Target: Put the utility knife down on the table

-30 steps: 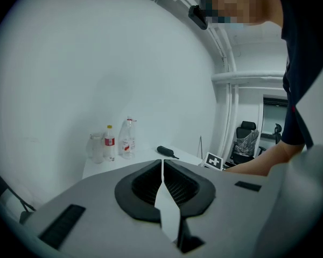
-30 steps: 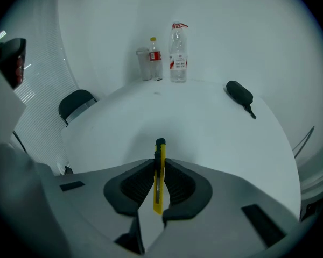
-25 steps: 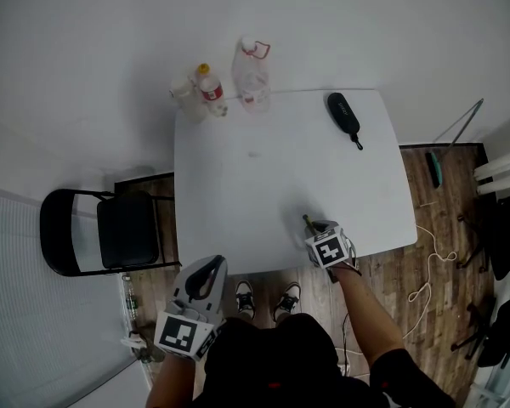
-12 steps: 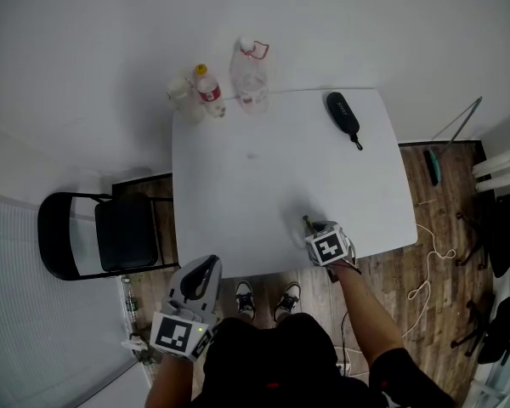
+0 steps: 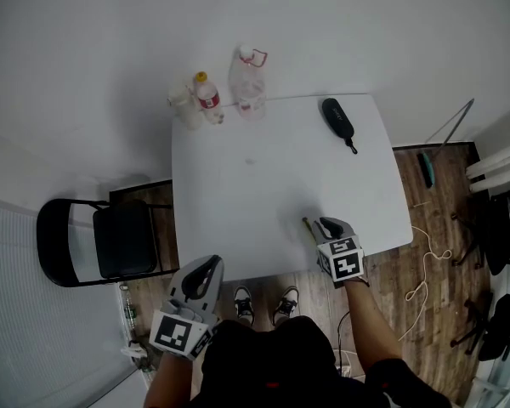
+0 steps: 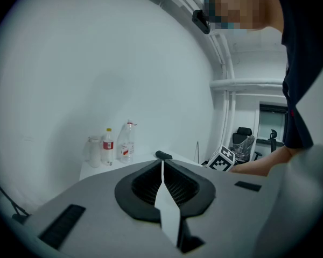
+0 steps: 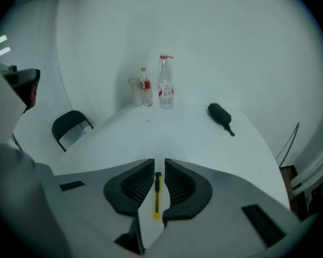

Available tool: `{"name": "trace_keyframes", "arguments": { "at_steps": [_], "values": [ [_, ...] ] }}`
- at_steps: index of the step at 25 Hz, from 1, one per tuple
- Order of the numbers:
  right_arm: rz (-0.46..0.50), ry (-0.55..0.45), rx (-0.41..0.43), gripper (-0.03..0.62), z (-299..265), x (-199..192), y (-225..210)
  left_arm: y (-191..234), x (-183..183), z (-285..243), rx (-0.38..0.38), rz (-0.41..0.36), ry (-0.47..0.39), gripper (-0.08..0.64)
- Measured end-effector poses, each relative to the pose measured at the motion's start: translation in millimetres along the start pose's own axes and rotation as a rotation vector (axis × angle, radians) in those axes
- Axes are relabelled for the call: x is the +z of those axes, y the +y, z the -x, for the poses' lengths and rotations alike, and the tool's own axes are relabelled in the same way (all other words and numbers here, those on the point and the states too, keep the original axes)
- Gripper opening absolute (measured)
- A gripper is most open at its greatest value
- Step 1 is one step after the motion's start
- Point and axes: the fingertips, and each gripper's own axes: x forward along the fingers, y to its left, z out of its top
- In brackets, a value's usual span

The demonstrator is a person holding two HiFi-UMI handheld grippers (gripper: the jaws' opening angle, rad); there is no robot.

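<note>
The yellow utility knife (image 7: 157, 195) lies flat on the white table (image 5: 238, 202) near its front edge, a thin yellow strip (image 5: 308, 224) in the head view. My right gripper (image 5: 325, 227) hangs above it, tilted down. In the right gripper view the knife shows through the gap of this gripper (image 7: 159, 165); its jaws are opening and the pads stand clear of the knife on both sides. My left gripper (image 5: 206, 272) is held off the table's front left corner, and in its own view this gripper (image 6: 162, 163) has its jaws together with nothing in them.
At the table's back edge stand a red-labelled bottle (image 5: 208, 92), a large clear bottle (image 5: 248, 79) and a small jar (image 5: 184, 102). A black oblong case (image 5: 337, 117) lies at the back right. A black chair (image 5: 93, 240) stands left of the table; cables (image 5: 429, 266) trail on the wood floor.
My right gripper has lifted and drawn back toward the person, leaving the knife on the table. Its jaws have parted a little. The left gripper has stayed where it was.
</note>
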Motion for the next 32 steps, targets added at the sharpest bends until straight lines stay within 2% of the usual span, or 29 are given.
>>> {"name": "trace_keyframes", "arguments": {
  "at_steps": [7,11,17,24,32],
  "values": [
    [0.041,-0.251,-0.084,0.044,76,53,7,-12,23,6,-0.065,-0.050,-0.052,0.031],
    [0.022,-0.356,-0.088,0.037,115,83,19,-16,43,7,-0.088,-0.048,-0.082,0.031],
    [0.044,-0.479,-0.062,0.031,169,118,56,-21,70,14,-0.120,-0.075,-0.141,0.031],
    [0.060,-0.618,-0.092,0.023,240,149,82,-28,88,27,-0.144,-0.104,-0.166,0.031],
    [0.077,-0.699,-0.113,0.023,284,165,94,-38,101,32,-0.175,-0.146,-0.187,0.031]
  ]
}}
